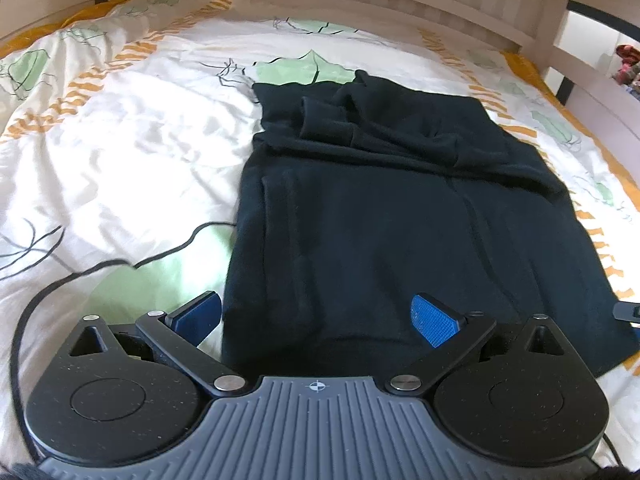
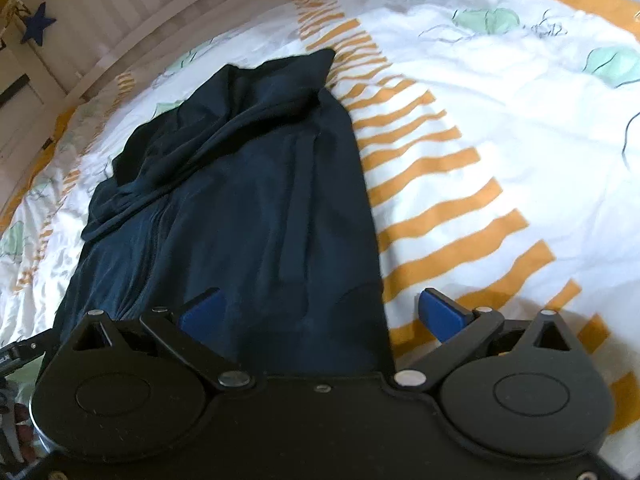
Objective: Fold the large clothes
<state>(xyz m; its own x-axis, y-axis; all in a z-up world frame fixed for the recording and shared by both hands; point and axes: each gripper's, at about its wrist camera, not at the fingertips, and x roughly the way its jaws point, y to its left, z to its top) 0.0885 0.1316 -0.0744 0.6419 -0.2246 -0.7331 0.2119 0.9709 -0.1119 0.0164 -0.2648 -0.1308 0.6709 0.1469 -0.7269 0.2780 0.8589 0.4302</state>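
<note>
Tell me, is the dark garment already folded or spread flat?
Partly folded: the dark garment lies lengthwise on the duvet, sleeves folded in over its far end.

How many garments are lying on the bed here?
1. A dark garment lies lengthwise on the patterned duvet, sleeves folded in at its far end; the open left tongs and right tongs straddle its near corners. None other shows.

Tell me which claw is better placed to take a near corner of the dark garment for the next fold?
Neither clearly. The left claw is open over the dark garment's near left edge; the right claw is open over its near right edge. Each seems well placed for its own corner, so both could grip together.
</note>
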